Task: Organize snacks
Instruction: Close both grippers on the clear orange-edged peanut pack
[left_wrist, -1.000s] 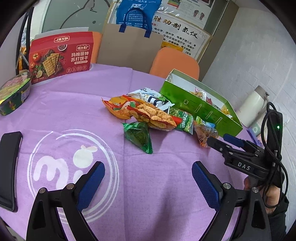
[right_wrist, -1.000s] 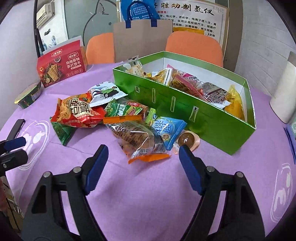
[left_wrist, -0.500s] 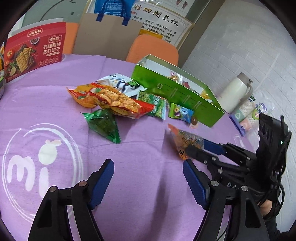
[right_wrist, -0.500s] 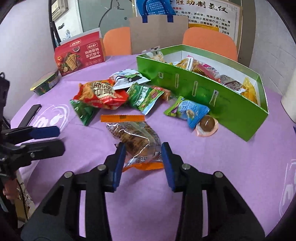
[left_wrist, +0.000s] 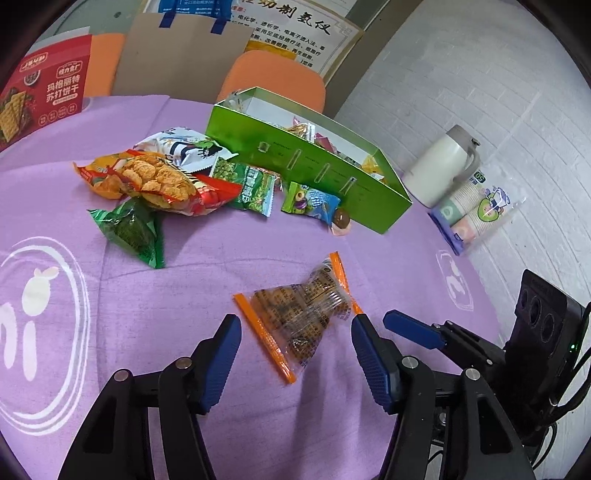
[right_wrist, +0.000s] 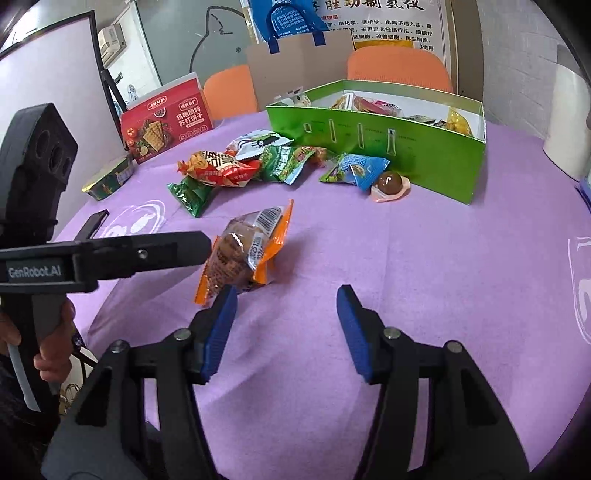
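Purple cloth covers the round worktop (left_wrist: 229, 254), with orange chairs and a brown paper bag behind its far edge. A clear snack packet with orange ends (left_wrist: 301, 317) lies flat on the cloth toward the near edge, on its own and well apart from the other snacks. The left gripper (left_wrist: 291, 354) hangs just over it with its blue fingers (left_wrist: 221, 354) spread wide on either side, gripping nothing. The right gripper (right_wrist: 286, 332) is also wide open and empty, its left finger just beside the packet's near end; I cannot tell if it touches.

Farther back stands a green box (left_wrist: 314, 166), open-topped, with wrapped snacks inside. Along its front wall lies a loose heap: an orange chip bag (left_wrist: 155, 181), a green triangular packet (left_wrist: 133, 230), a blue-green packet (left_wrist: 310, 201) and a small round sweet (left_wrist: 341, 220). A red cracker box (right_wrist: 166, 123) stands near the far left edge, and a white jug (left_wrist: 441, 166) sits at the right edge.
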